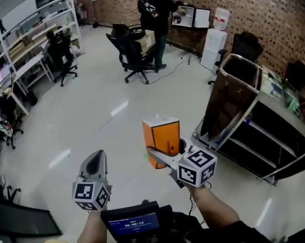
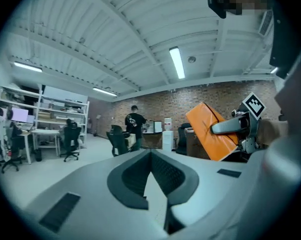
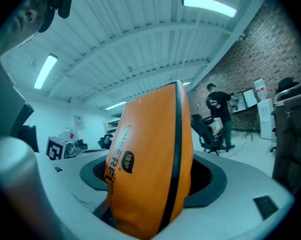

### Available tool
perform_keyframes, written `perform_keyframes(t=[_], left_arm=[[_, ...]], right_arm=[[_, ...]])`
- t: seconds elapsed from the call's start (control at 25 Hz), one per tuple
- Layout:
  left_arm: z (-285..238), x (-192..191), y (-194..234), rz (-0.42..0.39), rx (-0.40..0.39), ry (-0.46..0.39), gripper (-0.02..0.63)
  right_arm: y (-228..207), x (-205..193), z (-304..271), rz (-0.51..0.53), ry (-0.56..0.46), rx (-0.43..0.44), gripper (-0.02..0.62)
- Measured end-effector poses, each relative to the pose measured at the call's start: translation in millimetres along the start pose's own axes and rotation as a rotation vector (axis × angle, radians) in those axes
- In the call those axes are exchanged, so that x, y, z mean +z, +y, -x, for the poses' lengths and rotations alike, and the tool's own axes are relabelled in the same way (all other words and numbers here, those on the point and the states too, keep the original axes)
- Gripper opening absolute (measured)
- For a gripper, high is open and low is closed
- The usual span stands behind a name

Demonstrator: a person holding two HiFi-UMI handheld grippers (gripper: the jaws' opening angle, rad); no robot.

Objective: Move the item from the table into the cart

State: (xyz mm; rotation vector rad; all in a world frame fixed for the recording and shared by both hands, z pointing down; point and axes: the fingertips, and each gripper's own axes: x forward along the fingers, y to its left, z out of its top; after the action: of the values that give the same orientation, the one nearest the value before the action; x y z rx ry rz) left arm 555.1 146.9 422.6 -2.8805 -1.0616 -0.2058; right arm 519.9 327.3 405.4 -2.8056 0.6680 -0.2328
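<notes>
The right gripper [image 1: 161, 157] reaches forward, clamped on a glossy orange pack [image 1: 161, 134] that stands upright between its jaws. To its left, the left gripper [image 1: 95, 163] points forward, jaws together and empty.

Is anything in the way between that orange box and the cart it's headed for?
Nothing visible. The right gripper holds the orange box in the air, and only bare floor lies between it and the cart.
</notes>
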Motion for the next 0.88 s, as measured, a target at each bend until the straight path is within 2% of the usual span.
perform_keyframes(t=[0.2, 0.44, 0.64, 0.88], left_arm=[[-141.4, 13.8, -91.3, -0.033, -0.258, -0.022, 0.005], [-260.6, 27.0, -204.6, -0.093, -0.582, -0.061, 0.005], [-334.6, 44.4, -335.0, -0.113, -0.819, -0.069, 0.005], [-389.7, 72.3, -506.1, -0.122, -1.005, -0.107, 0.005]], right_arm=[[-135.5, 24.4, 66.2, -0.019, -0.079, -0.257, 0.345], [-240.8, 39.6, 156.6, -0.033, -0.176, -0.571, 0.345], [-322.7, 51.6, 252.8, -0.064, -0.231, -0.783, 0.345], [-396.9, 72.9, 382.5, -0.049, -0.280, -0.947, 0.345]])
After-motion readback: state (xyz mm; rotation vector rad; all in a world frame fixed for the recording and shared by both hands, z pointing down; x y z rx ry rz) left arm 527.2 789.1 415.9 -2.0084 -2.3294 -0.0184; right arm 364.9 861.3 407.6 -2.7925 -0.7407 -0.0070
